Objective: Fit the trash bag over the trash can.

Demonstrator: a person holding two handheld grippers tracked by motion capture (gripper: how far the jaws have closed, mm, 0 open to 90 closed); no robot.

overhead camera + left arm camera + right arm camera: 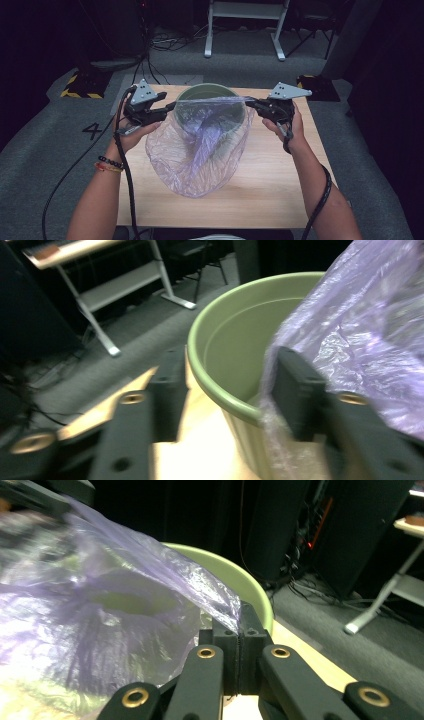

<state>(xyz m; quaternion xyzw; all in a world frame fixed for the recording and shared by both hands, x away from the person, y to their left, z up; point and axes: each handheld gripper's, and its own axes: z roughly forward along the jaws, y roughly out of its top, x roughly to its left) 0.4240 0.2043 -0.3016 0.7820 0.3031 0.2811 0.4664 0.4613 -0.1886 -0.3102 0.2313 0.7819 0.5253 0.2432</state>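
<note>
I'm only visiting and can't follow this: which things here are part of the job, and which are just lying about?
Part of the job:
- purple plastic bag
- green bin
- left gripper, jaws apart at the bin's rim
- right gripper, pinching the bag's edge

Just lying about:
- white metal stand
- floor cables
- yellow-black striped base

Left gripper (227, 390) jaws smeared by motion blur, green bucket (235, 340) cut off at the bottom edge beyond them, its right side hidden behind the purple plastic bag (360, 330), bag edge between the right gripper (239, 630) jaws hidden.
</note>
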